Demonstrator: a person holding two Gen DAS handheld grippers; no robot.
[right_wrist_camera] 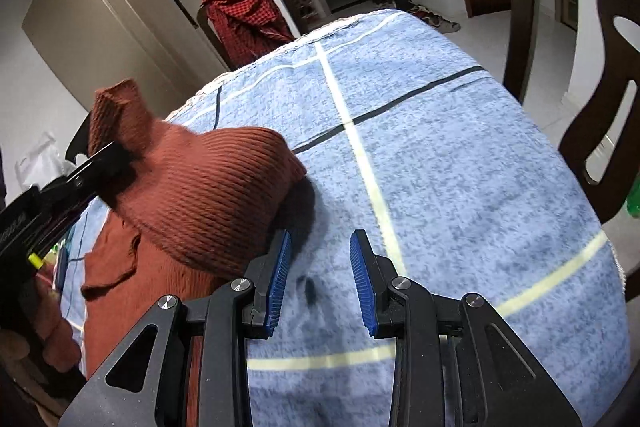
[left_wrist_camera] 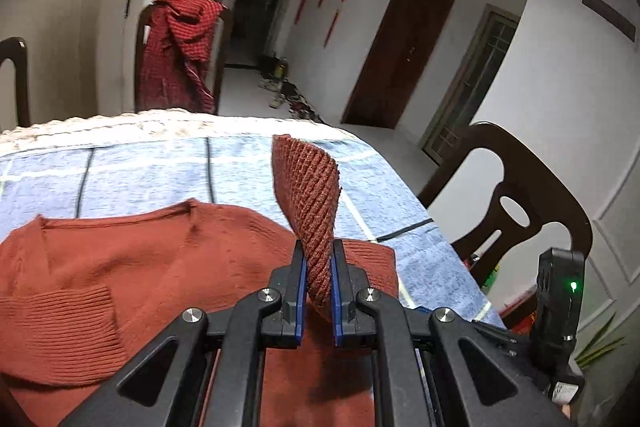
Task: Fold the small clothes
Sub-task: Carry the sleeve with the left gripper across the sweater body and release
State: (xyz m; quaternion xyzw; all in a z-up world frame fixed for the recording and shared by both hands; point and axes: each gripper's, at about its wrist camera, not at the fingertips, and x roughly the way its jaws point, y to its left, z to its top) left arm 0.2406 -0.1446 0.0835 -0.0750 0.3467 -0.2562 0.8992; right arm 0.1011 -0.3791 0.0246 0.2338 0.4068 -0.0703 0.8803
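A rust-red knitted sweater (left_wrist_camera: 168, 255) lies on the blue checked table cover (left_wrist_camera: 160, 171), its V-neck toward the far side and one ribbed cuff folded in at the left. My left gripper (left_wrist_camera: 319, 267) is shut on a ribbed part of the sweater, which sticks up between its blue pads. In the right wrist view that left gripper (right_wrist_camera: 114, 153) lifts the ribbed sweater fabric (right_wrist_camera: 208, 195) off the cover at the left. My right gripper (right_wrist_camera: 318, 277) hovers open over the bare blue cover (right_wrist_camera: 460, 187), just right of the sweater, with nothing between its pads.
Dark wooden chairs stand around the table: one at the right (left_wrist_camera: 516, 203), one at the far side draped with a red checked garment (left_wrist_camera: 180, 47). The same garment (right_wrist_camera: 248, 15) shows beyond the table's far edge. Shoes lie on the floor (left_wrist_camera: 288, 95).
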